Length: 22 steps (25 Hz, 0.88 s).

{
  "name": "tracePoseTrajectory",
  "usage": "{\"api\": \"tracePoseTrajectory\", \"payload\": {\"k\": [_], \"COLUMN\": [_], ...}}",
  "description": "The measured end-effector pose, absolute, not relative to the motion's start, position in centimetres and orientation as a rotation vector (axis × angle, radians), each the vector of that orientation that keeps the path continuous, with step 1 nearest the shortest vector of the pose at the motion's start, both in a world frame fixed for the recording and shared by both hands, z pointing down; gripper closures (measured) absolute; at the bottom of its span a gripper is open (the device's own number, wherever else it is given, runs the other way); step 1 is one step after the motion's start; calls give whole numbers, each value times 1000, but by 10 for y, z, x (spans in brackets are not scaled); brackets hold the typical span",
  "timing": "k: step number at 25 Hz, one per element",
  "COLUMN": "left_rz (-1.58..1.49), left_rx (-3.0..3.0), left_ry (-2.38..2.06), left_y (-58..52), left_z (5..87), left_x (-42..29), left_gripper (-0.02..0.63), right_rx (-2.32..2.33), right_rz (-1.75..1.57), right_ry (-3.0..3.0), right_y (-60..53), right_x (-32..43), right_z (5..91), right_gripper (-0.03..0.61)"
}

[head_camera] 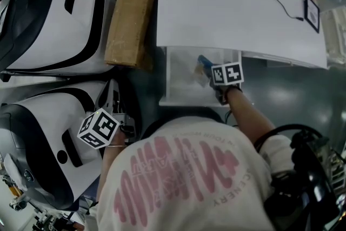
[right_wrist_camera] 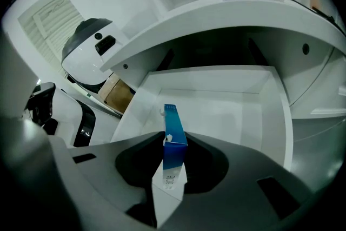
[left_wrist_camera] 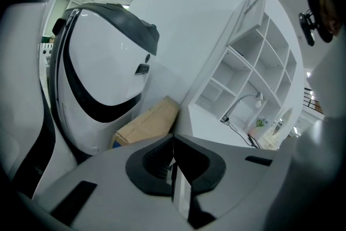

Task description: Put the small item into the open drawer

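Right gripper (right_wrist_camera: 174, 162) pinches blue box (right_wrist_camera: 173, 127) above drawer (right_wrist_camera: 227, 108); left gripper (left_wrist_camera: 174, 165) closed, empty. Risk: thin-edge grip slips, box misses.

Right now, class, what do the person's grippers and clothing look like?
The left gripper and right gripper have grey bodies with dark recesses. Each carries a white cube with black square markers. The person wears a white short-sleeved shirt with pink print.

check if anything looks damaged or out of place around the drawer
One thing: the blue box clamped in the right claw over the open drawer has a ragged, torn-looking flap at its near end. Nothing else stands out.
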<state>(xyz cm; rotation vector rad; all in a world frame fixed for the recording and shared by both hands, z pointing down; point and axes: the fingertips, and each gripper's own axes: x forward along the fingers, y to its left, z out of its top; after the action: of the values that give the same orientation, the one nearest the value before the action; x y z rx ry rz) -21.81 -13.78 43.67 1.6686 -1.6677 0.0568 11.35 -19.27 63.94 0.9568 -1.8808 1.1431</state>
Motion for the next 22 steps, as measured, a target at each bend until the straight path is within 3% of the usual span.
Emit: {"api": "tracePoseTrajectory", "payload": {"k": [22], "left_rz": [70], "left_rx": [1647], "left_ry": [-1642], "left_y": [-145], "left_z": [454], "left_x": [-202], "left_gripper": [583], "right_rx": [1062], "right_rz": [1418], "right_ry": [-1827], "right_y": [-201], "right_x": [137], "right_z": [659], "right_gripper": [469]}}
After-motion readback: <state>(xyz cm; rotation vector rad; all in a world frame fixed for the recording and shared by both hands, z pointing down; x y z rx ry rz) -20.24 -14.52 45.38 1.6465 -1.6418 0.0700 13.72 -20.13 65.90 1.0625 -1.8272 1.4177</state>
